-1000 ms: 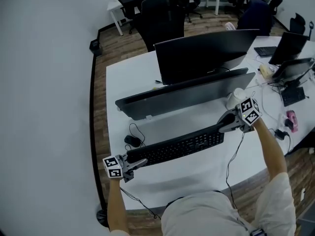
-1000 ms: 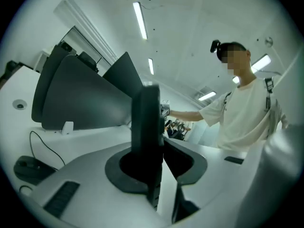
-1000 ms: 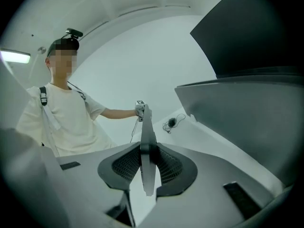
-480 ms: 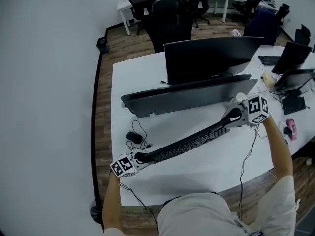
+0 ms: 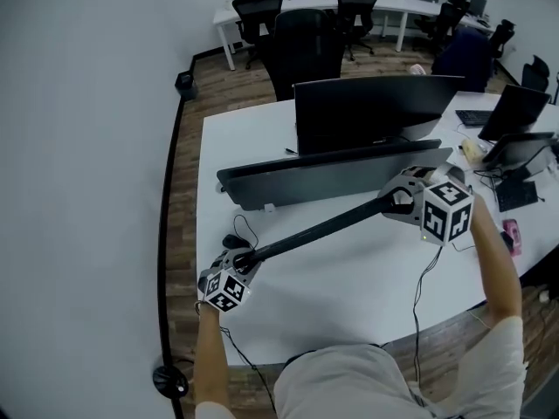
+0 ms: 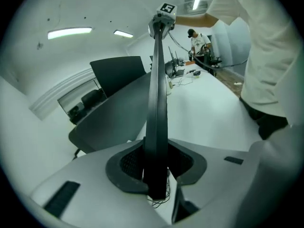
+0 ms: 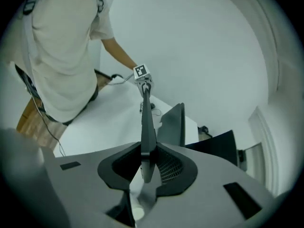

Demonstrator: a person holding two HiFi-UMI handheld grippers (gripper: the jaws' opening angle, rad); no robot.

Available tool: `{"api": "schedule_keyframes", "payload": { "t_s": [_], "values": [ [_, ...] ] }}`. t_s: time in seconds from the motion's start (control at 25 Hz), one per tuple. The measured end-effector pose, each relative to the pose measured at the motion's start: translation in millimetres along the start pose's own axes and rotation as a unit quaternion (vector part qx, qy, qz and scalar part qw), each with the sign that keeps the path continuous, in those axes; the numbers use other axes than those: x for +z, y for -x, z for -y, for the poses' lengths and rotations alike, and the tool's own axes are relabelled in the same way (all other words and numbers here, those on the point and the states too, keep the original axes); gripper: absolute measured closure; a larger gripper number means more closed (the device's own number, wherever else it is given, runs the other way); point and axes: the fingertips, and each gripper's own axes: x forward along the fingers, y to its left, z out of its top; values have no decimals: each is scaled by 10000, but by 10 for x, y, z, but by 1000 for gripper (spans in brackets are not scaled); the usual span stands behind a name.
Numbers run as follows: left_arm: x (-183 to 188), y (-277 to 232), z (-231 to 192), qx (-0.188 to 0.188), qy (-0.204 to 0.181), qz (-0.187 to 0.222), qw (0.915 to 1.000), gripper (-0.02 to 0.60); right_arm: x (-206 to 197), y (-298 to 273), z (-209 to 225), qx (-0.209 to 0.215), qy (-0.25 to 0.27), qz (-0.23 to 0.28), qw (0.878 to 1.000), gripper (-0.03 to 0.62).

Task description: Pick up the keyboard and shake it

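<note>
Office, white table (image 5: 367, 278): black keyboard (image 5: 314, 230) hanging above it, now turning onto thin edge, right end rising. Ends being pinched tight by left tongs (image 5: 247, 257) and right tongs (image 5: 391, 203). Shaking seems to be starting.

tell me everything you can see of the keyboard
The keyboard is long, slim and black, plastic by its look. It is lifted clear of the white desk, turned edge-on to the head view, its right end higher. The left tongs clamp one end, the right tongs the other.
</note>
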Motion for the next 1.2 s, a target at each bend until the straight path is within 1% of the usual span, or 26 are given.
{"api": "schedule_keyframes", "payload": {
  "t_s": [0.04,0.12,0.2,0.28,0.32,0.4,0.48,0.68,0.8,0.92,0.96,1.0,1.04,1.08,1.12,1.2],
  "values": [
    [10,5,-58,279,-87,-69,9995,468,32,16,67,-227,338,-261,9988,477],
    [46,38,-158,811,-139,-140,9965,471,77,55,201,-680,965,-713,9904,477],
    [48,96,-263,1308,34,-154,9913,471,110,60,301,-1016,1364,-1011,9802,477],
    [-17,142,-369,1747,267,-232,9840,468,140,-18,366,-1156,1599,-1267,9721,477],
    [-57,147,-389,1906,358,-302,9806,466,157,-67,403,-1195,1720,-1409,9676,477],
    [-112,133,-348,2113,506,-418,9752,466,206,-103,508,-1338,2036,-1721,9545,476],
    [-118,133,-283,2312,614,-454,9699,468,296,-54,620,-1520,2418,-2015,9369,476],
    [-89,207,-167,2794,1077,-329,9535,469,619,127,747,-1689,3063,-2348,9069,476],
    [-22,195,-102,2906,1262,-255,9481,468,743,253,753,-1759,3360,-2598,8881,476],
    [77,151,-74,2965,1403,-137,9446,468,818,395,753,-1850,3528,-2748,8751,476],
    [99,164,-91,3009,1438,-102,9427,468,845,437,749,-1926,3521,-2759,8734,476],
    [118,199,-130,3064,1436,-77,9410,468,882,472,745,-2056,3425,-2708,8759,476],
    [137,250,-186,3124,1389,-68,9397,468,928,497,735,-2251,3213,-2563,8834,475],
    [162,308,-252,3181,1301,-73,9391,468,959,510,708,-2466,2931,-2374,8927,473],
    [195,367,-324,3231,1176,-95,9390,466,935,520,662,-2615,2677,-2255,8995,474],
    [285,484,-476,3310,803,-183,9400,465,730,548,551,-2711,2357,-2303,9044,474]
  ]
}}
